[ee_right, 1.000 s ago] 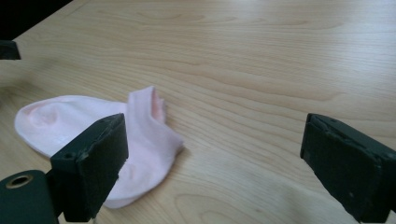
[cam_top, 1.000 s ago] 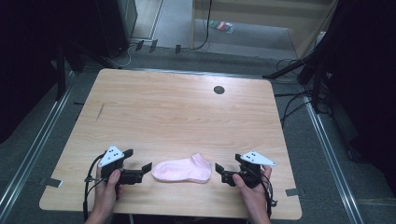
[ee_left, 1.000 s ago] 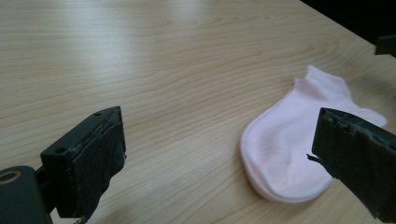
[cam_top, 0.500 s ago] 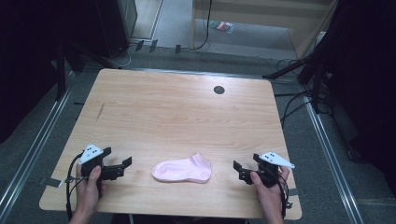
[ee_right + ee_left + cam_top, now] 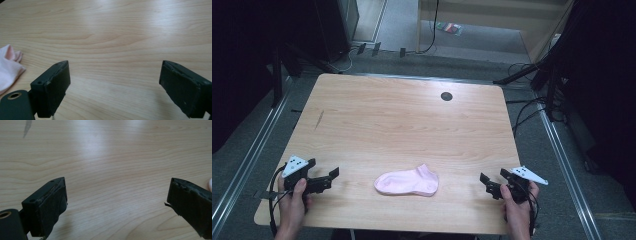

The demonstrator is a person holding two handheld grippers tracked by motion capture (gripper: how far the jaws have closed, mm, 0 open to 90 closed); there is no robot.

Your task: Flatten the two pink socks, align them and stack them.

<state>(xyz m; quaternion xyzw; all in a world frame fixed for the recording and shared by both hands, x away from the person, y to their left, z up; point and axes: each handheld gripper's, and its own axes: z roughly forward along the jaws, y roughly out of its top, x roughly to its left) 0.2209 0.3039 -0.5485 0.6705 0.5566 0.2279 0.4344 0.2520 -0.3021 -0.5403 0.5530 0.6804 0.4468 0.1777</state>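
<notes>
1. So, the pink sock (image 5: 407,182) lies flat near the front edge of the wooden table (image 5: 402,120), about midway between the two grippers and well apart from both.
2. Left gripper (image 5: 329,178) sits by the front-left corner, jaws spread wide with nothing between them but bare wood. In its own view a sliver of pink (image 5: 210,184) peeks in at the right edge.
3. Right gripper (image 5: 488,183) is over by the front-right, also gaping open and holding nothing. Its view catches the sock's cuff end (image 5: 8,66) off to the left.
4. What could go sideways, I reckon: thin, floppy fabric lying flat on smooth wood means a jaw coming in too shallow would just shove it along or bunch it up instead of pinching it.
5. Grabbing one layer only would let it droop or slip out.
</notes>
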